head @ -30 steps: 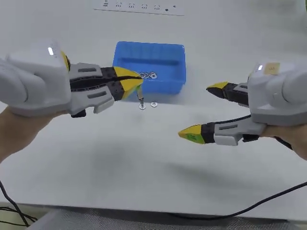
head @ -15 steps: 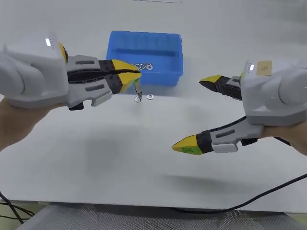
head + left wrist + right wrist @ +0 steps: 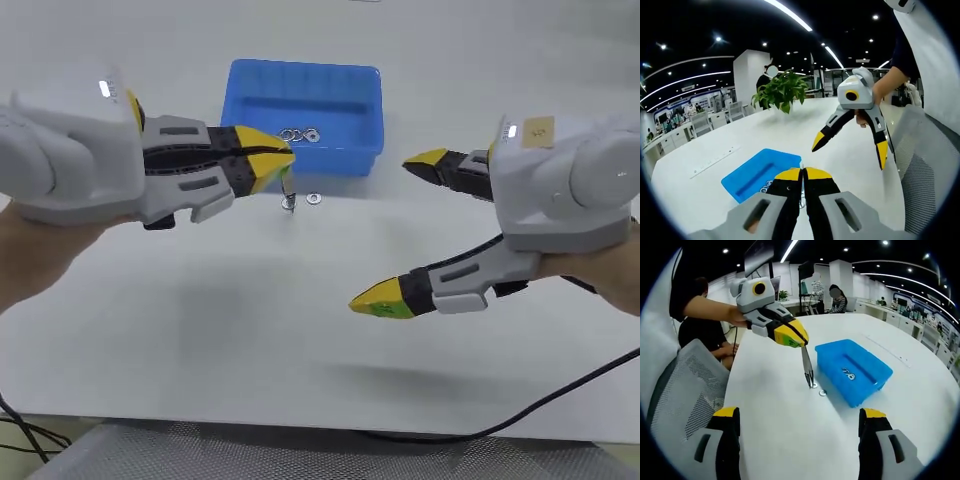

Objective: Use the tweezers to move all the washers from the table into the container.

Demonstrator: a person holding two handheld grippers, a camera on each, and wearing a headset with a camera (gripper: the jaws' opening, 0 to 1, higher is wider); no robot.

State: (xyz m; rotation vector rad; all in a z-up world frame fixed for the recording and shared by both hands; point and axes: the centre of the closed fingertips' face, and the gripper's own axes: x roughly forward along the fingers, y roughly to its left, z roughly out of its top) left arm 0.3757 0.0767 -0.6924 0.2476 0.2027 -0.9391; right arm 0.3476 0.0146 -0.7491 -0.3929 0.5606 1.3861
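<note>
My left gripper [image 3: 285, 165] is shut on a pair of thin metal tweezers [image 3: 288, 188] that point down at the white table. Their tip is at the left one of two washers [image 3: 289, 204] lying just in front of the blue container [image 3: 345, 95]; the other washer [image 3: 314, 200] lies beside it. A few washers [image 3: 300, 136] lie inside the container. In the right gripper view the tweezers [image 3: 807, 367] touch down by a washer [image 3: 814, 385] next to the container [image 3: 875, 372]. My right gripper [image 3: 400, 232] hovers wide open to the right, holding nothing.
A power strip [image 3: 715, 161] lies on the table beyond the container [image 3: 747, 175]. A black cable [image 3: 560, 400] runs off the table's front right edge. A mesh chair [image 3: 682, 395] and a seated person [image 3: 700, 320] are on the left side.
My right gripper's jaws have spread wider and drifted slightly left. The left gripper keeps the tweezers' tip at the left washer. The head camera has shifted.
</note>
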